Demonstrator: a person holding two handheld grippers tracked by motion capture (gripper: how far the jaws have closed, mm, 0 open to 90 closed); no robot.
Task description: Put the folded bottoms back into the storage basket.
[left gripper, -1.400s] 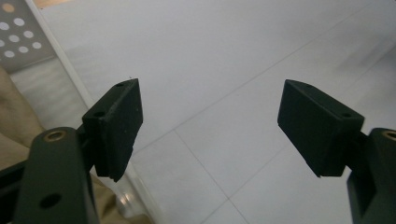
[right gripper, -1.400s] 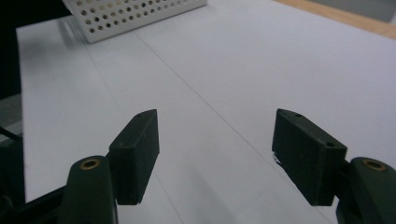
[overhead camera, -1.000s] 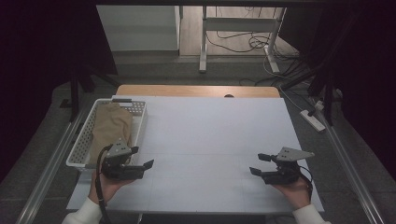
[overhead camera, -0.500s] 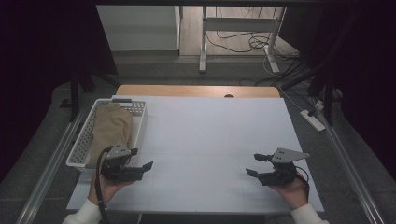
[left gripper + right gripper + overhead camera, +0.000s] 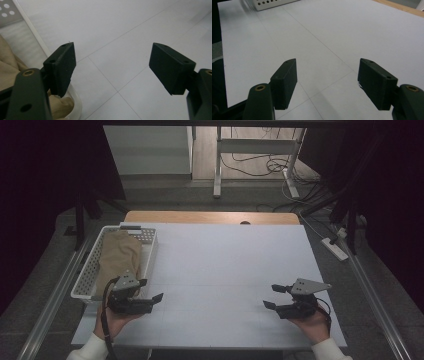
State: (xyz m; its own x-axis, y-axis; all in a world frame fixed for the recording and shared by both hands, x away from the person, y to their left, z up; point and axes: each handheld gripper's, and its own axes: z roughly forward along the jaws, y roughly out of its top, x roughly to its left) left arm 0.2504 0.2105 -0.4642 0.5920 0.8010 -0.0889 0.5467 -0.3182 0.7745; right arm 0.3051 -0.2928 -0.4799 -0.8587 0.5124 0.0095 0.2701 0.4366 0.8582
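Both tools open: left tool (image 5: 150,299), right tool (image 5: 274,296). Tan cloth (image 5: 119,257) in basket (image 5: 84,281) looks soft, light; pinch a top fold.

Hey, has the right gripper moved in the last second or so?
Yes, slightly. The right gripper has slid left, toward the middle of the white table and away from its right edge, and a touch nearer the person. Its jaws stand open.

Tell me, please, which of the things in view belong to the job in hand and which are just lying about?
Belonging to the job:
- tan cloth, bundled in the basket
- white perforated basket at the table's left edge
- left tongs, open beside the basket
- right tongs, open over the bare white table

Just lying about:
- power strip on the floor
- cables beyond the table
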